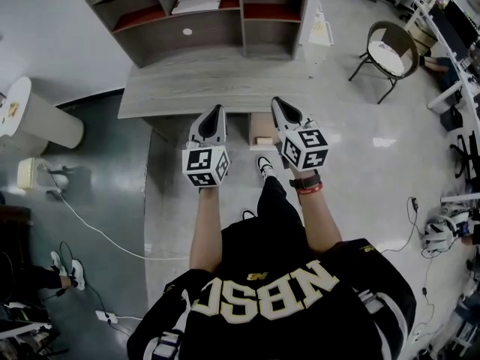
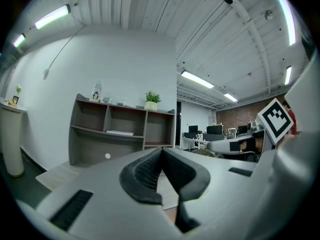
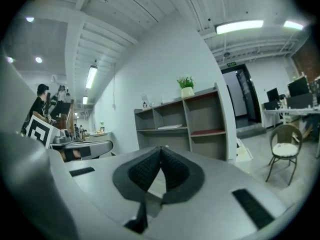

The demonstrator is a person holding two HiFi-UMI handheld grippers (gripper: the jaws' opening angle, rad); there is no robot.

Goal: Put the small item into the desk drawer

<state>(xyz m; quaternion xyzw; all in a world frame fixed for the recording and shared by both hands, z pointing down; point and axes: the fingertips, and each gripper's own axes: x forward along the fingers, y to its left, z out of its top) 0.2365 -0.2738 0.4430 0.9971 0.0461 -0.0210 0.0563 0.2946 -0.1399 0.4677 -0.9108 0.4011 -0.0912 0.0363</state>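
Observation:
A small white round item (image 1: 187, 31) lies in the back of the grey desk's (image 1: 180, 88) shelf unit (image 1: 202, 13); the left gripper view shows this item (image 2: 107, 156) too. A light wooden drawer box (image 1: 262, 133) sticks out below the desk's front edge, between my grippers. My left gripper (image 1: 216, 109) hovers at that edge, its jaws shut and empty (image 2: 161, 150). My right gripper (image 1: 276, 102) is beside it, also shut with nothing between its pads (image 3: 160, 148). Both point at the shelf unit.
White papers (image 1: 196, 4) rest on an upper shelf and a potted plant (image 2: 151, 100) stands on top. A chair (image 1: 390, 51) is off to the right, a white round pedestal (image 1: 34, 118) to the left. Cables (image 1: 90, 223) run across the floor.

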